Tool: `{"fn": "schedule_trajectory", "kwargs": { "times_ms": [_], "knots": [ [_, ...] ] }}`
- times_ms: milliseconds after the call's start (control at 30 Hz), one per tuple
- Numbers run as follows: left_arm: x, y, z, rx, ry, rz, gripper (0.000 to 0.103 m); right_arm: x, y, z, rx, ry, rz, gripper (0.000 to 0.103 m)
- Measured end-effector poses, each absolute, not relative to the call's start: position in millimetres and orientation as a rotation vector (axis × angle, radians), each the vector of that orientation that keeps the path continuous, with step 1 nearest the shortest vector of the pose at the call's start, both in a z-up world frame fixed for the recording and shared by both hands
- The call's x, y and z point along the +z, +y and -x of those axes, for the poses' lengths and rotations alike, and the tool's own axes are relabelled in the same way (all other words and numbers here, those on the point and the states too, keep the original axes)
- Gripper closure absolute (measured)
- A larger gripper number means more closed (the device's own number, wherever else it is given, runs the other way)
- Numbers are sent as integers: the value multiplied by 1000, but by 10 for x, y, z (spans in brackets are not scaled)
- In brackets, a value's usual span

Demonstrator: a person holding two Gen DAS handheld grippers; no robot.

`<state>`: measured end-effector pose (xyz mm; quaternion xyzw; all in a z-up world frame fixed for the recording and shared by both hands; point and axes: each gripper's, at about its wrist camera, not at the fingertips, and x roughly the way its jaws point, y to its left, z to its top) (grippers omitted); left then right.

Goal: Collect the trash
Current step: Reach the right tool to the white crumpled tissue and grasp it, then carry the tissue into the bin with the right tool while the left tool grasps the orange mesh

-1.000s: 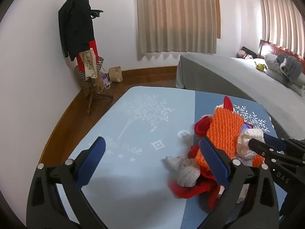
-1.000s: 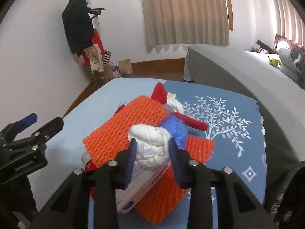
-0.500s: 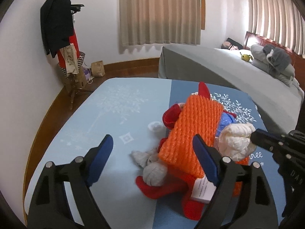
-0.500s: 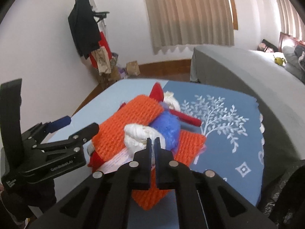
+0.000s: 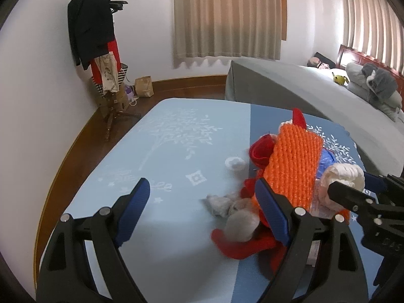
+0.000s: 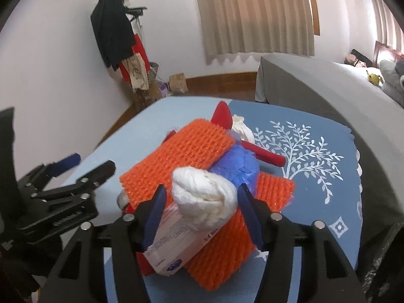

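Observation:
A trash pile lies on the blue tablecloth [image 5: 176,136]: orange foam netting [image 6: 176,161] [image 5: 294,161], a blue plastic bag wad [image 6: 238,162], red scraps [image 5: 260,149], a white carton [image 6: 176,242] and a crumpled white tissue ball [image 6: 204,198] [image 5: 343,176]. My right gripper [image 6: 200,202] is open, its fingers on either side of the tissue ball. My left gripper [image 5: 202,207] is open at the pile's left edge, near grey-white tissue wads [image 5: 237,214].
A small white cap [image 5: 234,162] lies on the cloth left of the pile. A grey bed [image 5: 315,88] stands at the right. A coat rack [image 5: 101,40] with clothes and a paper bag [image 5: 144,86] are by the far wall. A black bag edge [image 6: 383,265] shows at lower right.
My right gripper was shut half a second ago and has opened around the white tissue ball. My left gripper shifted slightly along the pile's left side and stays open.

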<state>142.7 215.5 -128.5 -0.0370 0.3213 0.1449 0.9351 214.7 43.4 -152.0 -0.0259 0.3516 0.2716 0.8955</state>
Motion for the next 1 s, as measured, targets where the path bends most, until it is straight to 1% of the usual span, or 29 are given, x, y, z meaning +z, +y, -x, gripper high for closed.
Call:
{"fn": "schedule_trajectory", "kwargs": {
  "times_ms": [33,133,267,500,533,567,633,667,733,767,800,833,1000],
  "knots": [
    [-1287,2157,-1432,293,657,75,20,-1545,447,-2159,564,740,65,63],
    [-1303,2126,-1444,261,656,82,20,-1552,380,-2137,569,736,47,69],
    [-1331,2026,-1512,193,661,103,17,-1468,174,-2077,544,704,3,69],
    [-1409,1779,-1722,117,681,97,16,-1414,-109,-2080,485,706,-23,69],
    [-1442,1763,-1754,106,691,103,18,-1420,-130,-2082,481,709,-26,69],
    [-1469,1745,-1779,97,698,104,22,-1426,-137,-2079,478,710,-26,69],
    [-1518,1708,-1830,67,721,105,47,-1449,-163,-2080,475,715,-26,69],
    [-1531,1695,-1838,44,725,113,53,-1464,-176,-2079,475,719,-29,69],
    [-1520,1660,-1832,34,716,112,71,-1479,-193,-2075,473,724,-34,69],
    [-1506,1646,-1816,34,705,103,74,-1494,-219,-2058,473,724,-35,69],
    [-1500,1621,-1806,32,695,97,88,-1493,-225,-2052,472,723,-35,69],
    [-1483,1609,-1785,22,685,99,92,-1495,-238,-2049,472,722,-35,69],
    [-1331,1613,-1645,52,634,115,93,-1419,-276,-2008,471,710,-48,69]
  ]
}}
